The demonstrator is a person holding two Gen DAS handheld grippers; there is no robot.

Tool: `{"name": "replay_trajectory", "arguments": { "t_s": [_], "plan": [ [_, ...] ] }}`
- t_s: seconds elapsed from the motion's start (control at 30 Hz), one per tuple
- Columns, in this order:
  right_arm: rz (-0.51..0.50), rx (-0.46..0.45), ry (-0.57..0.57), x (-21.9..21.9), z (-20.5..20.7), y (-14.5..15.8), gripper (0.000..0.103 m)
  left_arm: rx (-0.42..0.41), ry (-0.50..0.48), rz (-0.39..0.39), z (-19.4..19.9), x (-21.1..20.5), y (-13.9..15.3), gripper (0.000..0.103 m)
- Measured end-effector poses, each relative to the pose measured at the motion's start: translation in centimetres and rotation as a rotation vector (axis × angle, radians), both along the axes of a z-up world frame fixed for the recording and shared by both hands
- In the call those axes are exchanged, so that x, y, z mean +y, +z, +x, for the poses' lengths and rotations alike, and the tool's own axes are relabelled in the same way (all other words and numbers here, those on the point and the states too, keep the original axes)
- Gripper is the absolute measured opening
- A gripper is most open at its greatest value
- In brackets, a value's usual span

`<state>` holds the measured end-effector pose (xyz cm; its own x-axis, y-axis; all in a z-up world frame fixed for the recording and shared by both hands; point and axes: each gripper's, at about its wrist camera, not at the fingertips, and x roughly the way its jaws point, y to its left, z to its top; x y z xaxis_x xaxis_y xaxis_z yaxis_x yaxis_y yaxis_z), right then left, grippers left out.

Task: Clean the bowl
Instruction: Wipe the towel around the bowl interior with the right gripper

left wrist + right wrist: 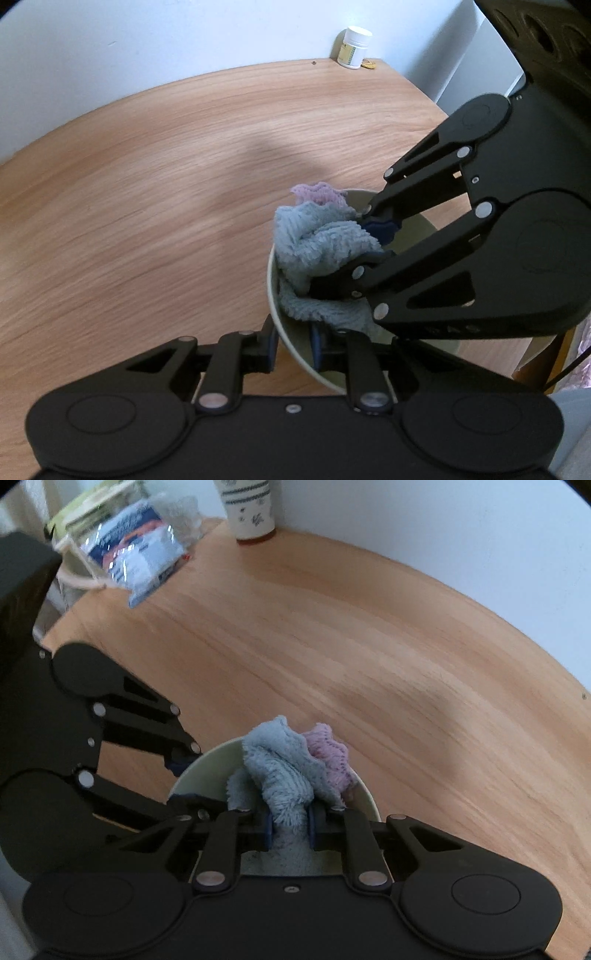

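I see the pale green bowl (282, 325) tilted above the wooden counter (147, 206), its rim pinched by my left gripper (293, 349) jaws. My right gripper (290, 827) jaws clamp a fluffy blue-and-pink cloth (284, 771) bunched inside the bowl.

A light wood-grain tabletop (147, 192) meets a pale wall. In the left wrist view 1 white pill bottle (354, 47) stands at 1 o'clock. In the right wrist view 1 patterned cup (251, 507) stands at 12 o'clock, and a plastic-wrapped packet (138, 559) lies at 10 o'clock.
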<state>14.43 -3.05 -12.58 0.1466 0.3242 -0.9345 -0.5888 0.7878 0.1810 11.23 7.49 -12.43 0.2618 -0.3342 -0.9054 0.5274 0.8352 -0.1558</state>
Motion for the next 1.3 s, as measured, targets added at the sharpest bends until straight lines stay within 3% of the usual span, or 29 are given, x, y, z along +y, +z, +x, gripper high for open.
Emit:
{"name": "replay_trajectory", "arguments": {
  "t_s": [0.17, 0.33, 0.5, 0.67, 0.87, 1.1, 1.3],
  "plan": [
    [-0.094, 0.016, 0.099, 0.4, -0.5, 0.0, 0.018, 0.015, 0.025, -0.012, 0.3, 0.0, -0.1, 0.016],
    [-0.107, 0.014, 0.116, -0.5, -1.5, 1.0, 0.019, 0.033, 0.034, -0.024, 0.6, -0.2, -0.1, 0.014],
    [-0.110, -0.110, 0.136, -1.0, -2.8, 3.0, 0.019, 0.049, 0.039, -0.040, 0.8, 0.1, -0.1, 0.014],
    [-0.177, -0.170, 0.215, 0.2, -3.3, 2.4, 0.019, 0.059, 0.040, -0.048, 1.1, 0.1, -0.2, 0.014],
    [-0.287, -0.135, 0.269, 1.5, -3.7, 1.2, 0.019, 0.069, 0.082, -0.055, 1.6, -0.1, -0.3, 0.013],
    [-0.284, -0.047, 0.335, 1.5, -3.6, 1.2, 0.021, 0.080, 0.112, -0.077, 1.8, -0.1, 0.0, 0.009],
    [-0.152, 0.042, 0.259, 0.0, -3.0, 3.4, 0.021, 0.098, 0.144, -0.115, 1.9, 0.3, 0.4, 0.008]
  ]
}}
